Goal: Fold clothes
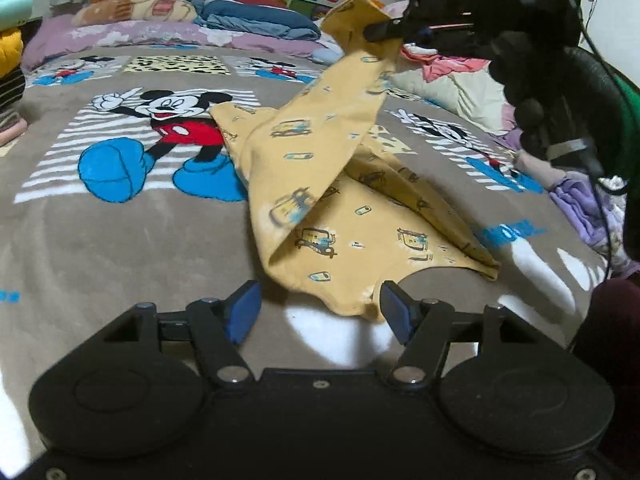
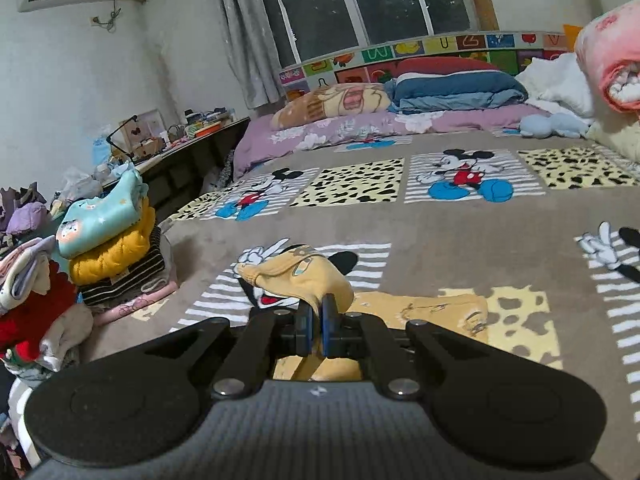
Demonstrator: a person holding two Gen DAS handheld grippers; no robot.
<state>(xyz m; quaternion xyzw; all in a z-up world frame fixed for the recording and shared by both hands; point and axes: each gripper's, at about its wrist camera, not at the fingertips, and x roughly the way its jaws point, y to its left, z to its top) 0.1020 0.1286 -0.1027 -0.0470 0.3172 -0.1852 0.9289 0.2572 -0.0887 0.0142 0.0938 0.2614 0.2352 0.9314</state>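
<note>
A bed fills both views, spread with a grey-brown cartoon-mouse blanket (image 1: 100, 240) that carries striped and leopard-spotted panels; along its far edge lie a purple quilt (image 2: 360, 130), a peach patterned pillow (image 2: 332, 104) and folded blue bedding (image 2: 460, 88) against a bright picture-tile headboard (image 2: 400, 58), with a curtained window (image 2: 360, 0) behind. Off the bed's left side in the right wrist view stands a stack of folded clothes (image 2: 112, 252) (teal on top, then mustard knit, then stripes), and more loose garments are heaped in front of it.

The yellow printed garment (image 1: 320, 208) lies in the middle of the blanket; most of it rests flat, but one end is drawn up off the bed in a taut diagonal towards the upper right of the left wrist view. There the right gripper (image 1: 380, 30) has its fingers pressed together on the raised cloth; its own camera shows the blue pads (image 2: 306, 322) pinching a bunched fold of yellow fabric, with the rest trailing below.

The left gripper (image 1: 316, 312) sits low at the garment's near hem; its fingers are spread apart, the near edge of the cloth lies between them, and the right pad (image 1: 394, 308) looks just at the fabric, though the jaws do not clamp it.
</note>
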